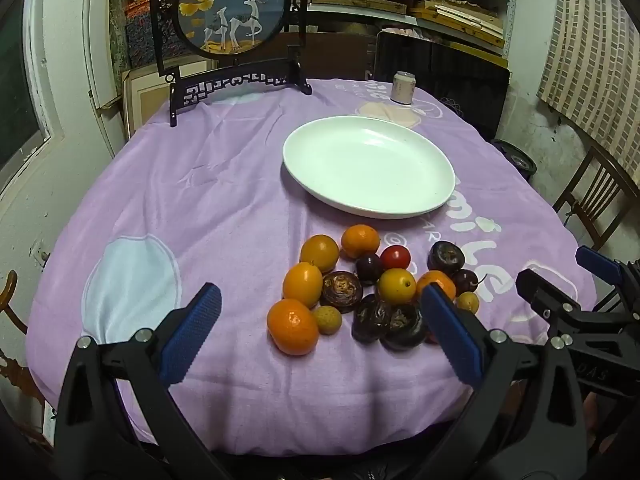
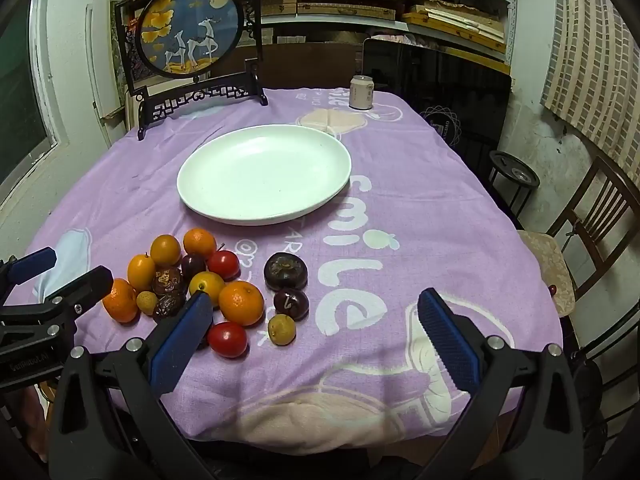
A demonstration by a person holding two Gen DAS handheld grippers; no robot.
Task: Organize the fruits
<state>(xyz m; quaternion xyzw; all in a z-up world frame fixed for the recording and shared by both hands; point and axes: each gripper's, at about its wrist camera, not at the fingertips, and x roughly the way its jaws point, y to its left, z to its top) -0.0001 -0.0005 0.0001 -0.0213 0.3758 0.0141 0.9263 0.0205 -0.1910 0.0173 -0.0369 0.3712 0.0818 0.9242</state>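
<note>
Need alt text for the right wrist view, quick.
A pile of fruit lies on a purple cloth near an empty white plate. The open right gripper hovers by the pile, holding nothing, with the left gripper at the left edge. A can and deer screen stand behind.

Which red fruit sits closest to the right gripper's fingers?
The red fruit at the near edge of the pile, just beside the right gripper's left finger. The other red fruit lies deeper in the pile, toward the plate.
</note>
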